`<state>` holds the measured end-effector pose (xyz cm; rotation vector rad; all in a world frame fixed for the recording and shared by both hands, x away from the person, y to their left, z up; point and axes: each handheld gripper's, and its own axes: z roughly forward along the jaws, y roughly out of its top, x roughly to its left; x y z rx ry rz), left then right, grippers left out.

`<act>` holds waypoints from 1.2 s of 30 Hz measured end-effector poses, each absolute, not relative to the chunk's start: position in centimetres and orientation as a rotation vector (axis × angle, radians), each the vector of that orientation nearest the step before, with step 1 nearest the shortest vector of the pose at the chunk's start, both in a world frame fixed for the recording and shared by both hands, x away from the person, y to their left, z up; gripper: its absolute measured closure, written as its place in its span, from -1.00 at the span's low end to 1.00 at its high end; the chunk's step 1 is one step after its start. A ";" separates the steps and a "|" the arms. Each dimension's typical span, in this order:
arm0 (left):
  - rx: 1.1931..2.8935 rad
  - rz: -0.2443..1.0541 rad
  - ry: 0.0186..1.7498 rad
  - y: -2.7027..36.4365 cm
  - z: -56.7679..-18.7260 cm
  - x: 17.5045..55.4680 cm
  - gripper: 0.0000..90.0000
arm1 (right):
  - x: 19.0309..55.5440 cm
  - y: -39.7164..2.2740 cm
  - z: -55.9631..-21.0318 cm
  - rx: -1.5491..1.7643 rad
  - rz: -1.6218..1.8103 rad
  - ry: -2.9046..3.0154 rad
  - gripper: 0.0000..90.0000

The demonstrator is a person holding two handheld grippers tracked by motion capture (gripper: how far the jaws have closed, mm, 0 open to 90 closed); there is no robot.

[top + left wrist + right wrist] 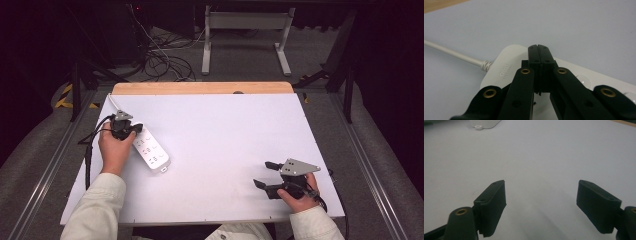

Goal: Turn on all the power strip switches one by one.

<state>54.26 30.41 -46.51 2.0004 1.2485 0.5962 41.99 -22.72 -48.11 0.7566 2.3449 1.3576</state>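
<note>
A white power strip (151,150) lies on the left part of the white table top (225,125), with its cord (451,52) running off toward the far left. My left gripper (134,129) is at the strip's cord end. In the left gripper view its jaws are pressed together just above the strip (504,67), and the left gripper (539,48) holds nothing that I can see. My right gripper (261,173) rests near the front right of the table, open, with bare table between its jaws (541,195). The strip's far end (485,123) shows at the top left of that view.
A wooden strip (200,88) runs along the table's far edge. Beyond it, loose cables (160,60) lie on the floor next to a white metal frame (245,30). Each gripper's black cable trails off its side of the table.
</note>
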 end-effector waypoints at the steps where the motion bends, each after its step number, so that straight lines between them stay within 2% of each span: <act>1: 2.002 0.602 1.252 30.3 -46.5 54.2 1.00 | 42.0 -22.7 -48.1 0.756 1.356 2.346 -0.46; 15: 2.019 0.626 1.291 29.8 -46.4 54.2 1.00 | 42.1 -22.6 -48.2 0.752 1.356 2.354 -0.46; 22: 1.995 0.578 1.308 29.9 -46.5 54.4 1.00 | 42.1 -22.7 -48.2 0.752 1.355 2.355 -0.46; 25: 2.067 0.665 1.284 28.9 -46.2 54.3 1.00 | 42.0 -22.8 -48.1 0.750 1.362 2.347 -0.46; 29: 1.969 0.576 1.298 29.7 -46.1 54.1 1.00 | 42.1 -22.9 -48.2 0.762 1.364 2.344 -0.46; 36: 1.920 0.595 1.209 30.2 -43.9 52.5 1.00 | 42.4 -22.8 -48.2 0.760 1.362 2.350 -0.46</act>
